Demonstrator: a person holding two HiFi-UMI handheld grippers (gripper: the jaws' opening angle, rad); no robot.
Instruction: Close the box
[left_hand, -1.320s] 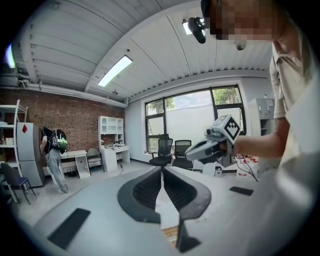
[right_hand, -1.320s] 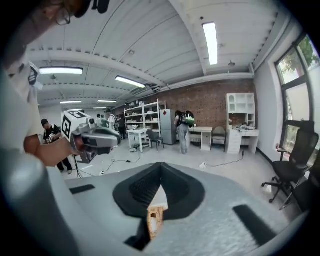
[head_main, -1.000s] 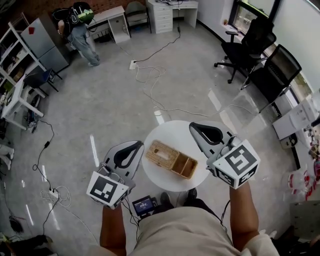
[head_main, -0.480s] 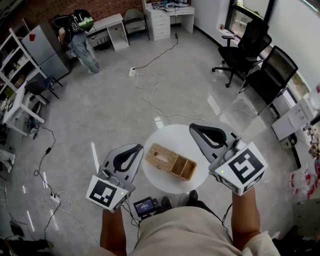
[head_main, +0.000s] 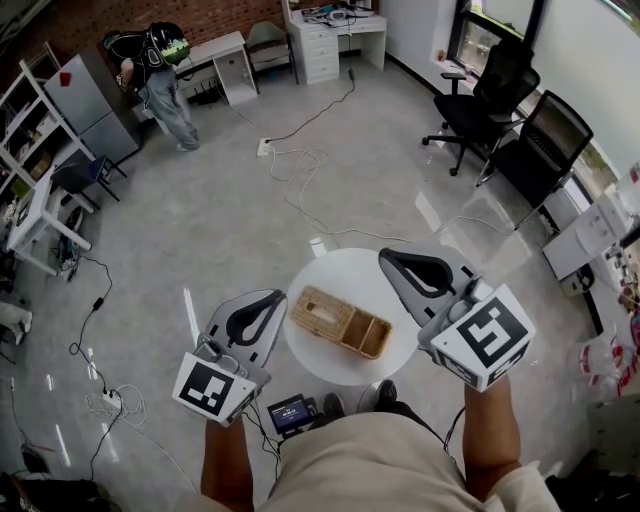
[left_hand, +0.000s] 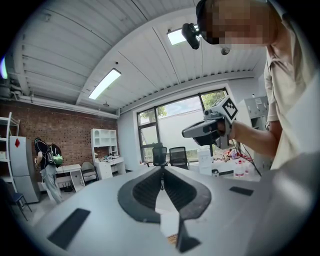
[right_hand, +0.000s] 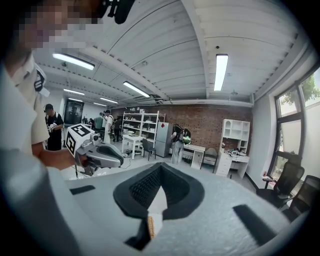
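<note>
1. A box (head_main: 340, 322) is sitting on a round white table (head_main: 350, 272), straight in front of the person. In the head view it is lying between the two grippers.
2. The box is showing as a long rectangle of tan wicker with a tight, ribbed weave, while the tabletop under it is looking smooth and matt.
3. A woven panel with a paler patch in its middle is covering the larger, left-hand part of the box. The right-hand end is standing open and showing a darker hollow, and what is inside is too small to make out.
4. The left gripper (head_main: 277, 297) is showing over the table's left edge in the head view. Its dark, finely ribbed pads (left_hand: 147, 190) are meeting at the tips, clenched with nothing between them.
5. The right gripper (head_main: 386, 256) is showing over the table's right side. Its ribbed pads (right_hand: 142, 187) are likewise pressing together at the tips and gripping nothing.
6. Both grippers are wearing smooth grey shells, and each is carrying a white cube (head_main: 212, 385) printed with black square markers.
7. In each gripper view a thin strip of the wicker is peeking out low beneath the jaws.
8. Around the table a glossy grey floor (head_main: 230, 220) is reflecting light, with pale cables (head_main: 300, 165) trailing across it and black office chairs (head_main: 500, 95) standing by the window.
</note>
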